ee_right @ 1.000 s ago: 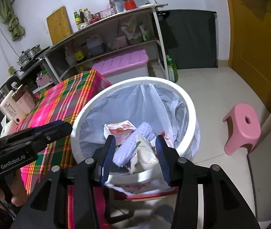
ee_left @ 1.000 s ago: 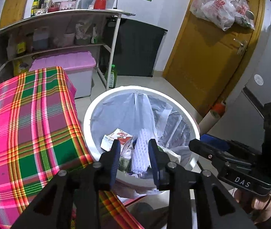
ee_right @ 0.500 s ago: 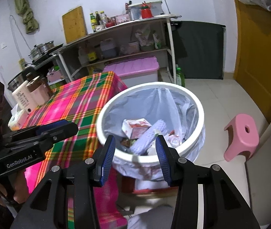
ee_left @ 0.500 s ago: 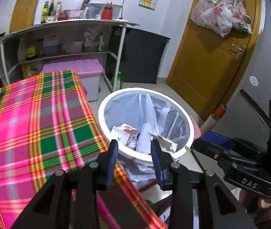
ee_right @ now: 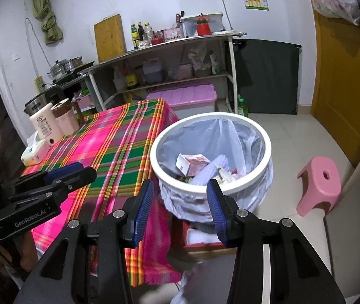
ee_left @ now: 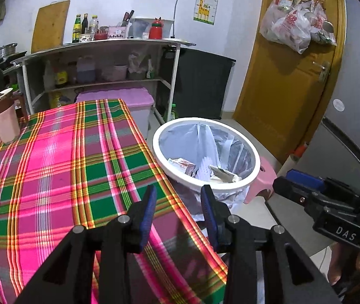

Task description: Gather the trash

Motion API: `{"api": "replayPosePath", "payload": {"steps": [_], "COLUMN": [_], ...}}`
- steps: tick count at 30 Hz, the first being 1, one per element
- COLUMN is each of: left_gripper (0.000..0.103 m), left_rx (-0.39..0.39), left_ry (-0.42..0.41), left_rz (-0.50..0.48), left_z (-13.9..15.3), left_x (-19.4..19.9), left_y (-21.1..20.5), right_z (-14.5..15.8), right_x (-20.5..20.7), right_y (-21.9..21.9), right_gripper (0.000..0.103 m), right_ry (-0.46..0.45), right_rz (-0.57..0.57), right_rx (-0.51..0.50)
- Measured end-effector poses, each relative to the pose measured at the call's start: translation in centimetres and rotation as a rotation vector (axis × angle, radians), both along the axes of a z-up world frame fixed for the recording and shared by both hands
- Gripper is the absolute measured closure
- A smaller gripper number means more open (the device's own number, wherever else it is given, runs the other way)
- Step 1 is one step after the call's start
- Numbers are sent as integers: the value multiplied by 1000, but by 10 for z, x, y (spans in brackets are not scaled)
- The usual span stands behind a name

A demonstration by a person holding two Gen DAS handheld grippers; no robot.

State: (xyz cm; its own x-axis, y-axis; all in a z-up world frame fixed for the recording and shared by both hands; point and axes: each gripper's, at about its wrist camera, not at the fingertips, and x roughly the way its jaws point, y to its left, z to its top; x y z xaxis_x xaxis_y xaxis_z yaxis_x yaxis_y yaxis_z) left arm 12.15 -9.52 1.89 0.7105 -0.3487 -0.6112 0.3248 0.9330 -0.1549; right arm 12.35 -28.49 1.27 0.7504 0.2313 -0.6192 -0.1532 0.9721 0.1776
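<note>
Facing: a round white trash bin (ee_left: 206, 152) lined with a thin, crinkled translucent plastic bag, standing on the tiled floor just beside the counter.
Trash: inside the bin lie a red-and-white carton (ee_right: 191, 163), a ribbed white foam sleeve (ee_right: 209, 171) and crumpled paper wrappers (ee_left: 224, 174), all below the rim.
Left gripper (ee_left: 178, 211): black angular arms with blue ribbed pads, jaws moderately apart with nothing between them; it hangs over the counter's edge, short of the bin.
Right gripper (ee_right: 180, 209): the same black frame and blue ridged pads, jaws wide apart and holding nothing; the bin's near rim shows through the gap.
Counter (ee_left: 60, 167): covered with a smooth plaid cloth in pink, green and yellow, draping over the edge by the bin.
Counter's far end: a cream bottle (ee_right: 45, 126), a pink cup with a brown lid (ee_right: 64, 117) and a tissue pack (ee_right: 34, 152) stand together.
Floor: a pink plastic stool (ee_right: 320, 185) with an oval hole in its seat stands beyond the bin, apart from it.
Door: yellow wood, with bulging plastic bags (ee_left: 295, 29) hanging on it.
</note>
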Motion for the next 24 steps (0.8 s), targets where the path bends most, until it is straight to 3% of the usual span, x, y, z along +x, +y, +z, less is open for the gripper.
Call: {"api": "replayPosePath", "payload": {"steps": [24], "left_gripper": [65], "left_rx": [11], "left_ry": [3], "left_rz": [25], "left_z": [-6], "left_x": [-16], "left_y": [3], "right_z": [-3], "right_x": [-15], "right_y": [2], "right_gripper": [58], "right_ry": [5], "right_rz": [10], "right_rx": [-14]}}
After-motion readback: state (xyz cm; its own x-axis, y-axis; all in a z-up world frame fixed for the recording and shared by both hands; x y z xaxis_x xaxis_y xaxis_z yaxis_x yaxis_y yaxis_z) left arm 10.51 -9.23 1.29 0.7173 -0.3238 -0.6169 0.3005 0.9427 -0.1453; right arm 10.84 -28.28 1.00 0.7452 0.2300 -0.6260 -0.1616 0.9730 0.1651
